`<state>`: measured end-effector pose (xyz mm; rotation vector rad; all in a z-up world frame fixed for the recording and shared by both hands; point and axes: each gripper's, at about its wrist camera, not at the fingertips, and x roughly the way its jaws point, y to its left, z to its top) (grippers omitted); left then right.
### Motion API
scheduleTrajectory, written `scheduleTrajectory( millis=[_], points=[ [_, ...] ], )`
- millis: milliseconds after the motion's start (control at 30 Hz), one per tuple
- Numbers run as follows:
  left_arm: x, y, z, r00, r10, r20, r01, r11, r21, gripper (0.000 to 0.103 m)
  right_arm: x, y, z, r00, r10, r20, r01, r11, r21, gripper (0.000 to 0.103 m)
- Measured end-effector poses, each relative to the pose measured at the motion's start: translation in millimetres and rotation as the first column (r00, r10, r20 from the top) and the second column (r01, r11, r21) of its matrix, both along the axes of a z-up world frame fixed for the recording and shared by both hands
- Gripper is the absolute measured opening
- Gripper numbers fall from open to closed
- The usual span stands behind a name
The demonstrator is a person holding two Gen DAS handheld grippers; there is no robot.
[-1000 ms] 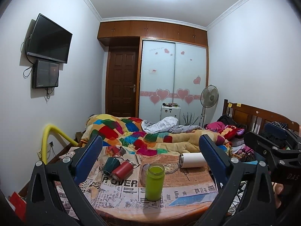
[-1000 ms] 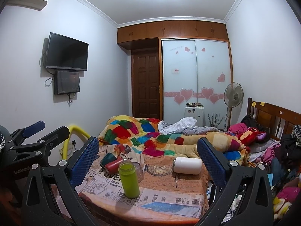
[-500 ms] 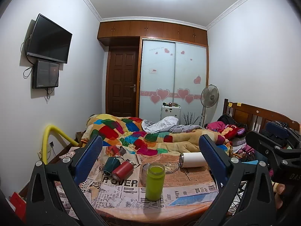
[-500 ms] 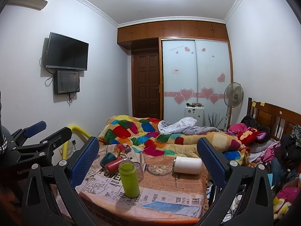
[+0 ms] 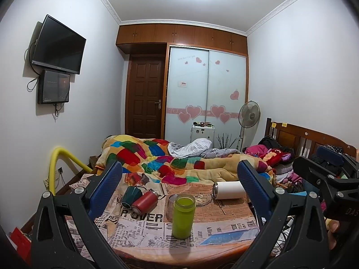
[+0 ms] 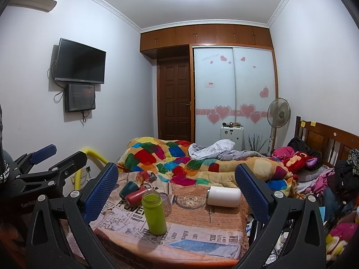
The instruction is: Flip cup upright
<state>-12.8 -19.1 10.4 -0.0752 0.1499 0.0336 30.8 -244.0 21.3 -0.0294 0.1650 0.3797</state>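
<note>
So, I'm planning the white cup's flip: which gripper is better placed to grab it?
Right, probably. The white cup lies on its side toward the right, nearer the right gripper; the upright green bottle stands dead ahead of the left gripper. Both open.

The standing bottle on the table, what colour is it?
Lime green; the bottle stands upright near the table's front edge, clearest in the right wrist view.

On table: one green bottle (image 5: 182, 216), one red flask (image 5: 144, 202), one dark green cup (image 5: 131, 194), one white flask (image 5: 228, 190), one glass jar (image 5: 171, 201), one glass dish (image 6: 190, 201).
</note>
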Motion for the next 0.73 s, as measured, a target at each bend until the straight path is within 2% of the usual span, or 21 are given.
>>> scheduleTrajectory(
  millis=[733],
  points=[
    [-1.2, 0.1, -4.1, 1.0, -0.006, 0.0, 0.006, 1.0, -0.006, 0.103, 0.5, 3.1, 2.2, 1.0, 0.001, -0.007, -0.001, 1.0, -0.006, 0.103]
  ],
)
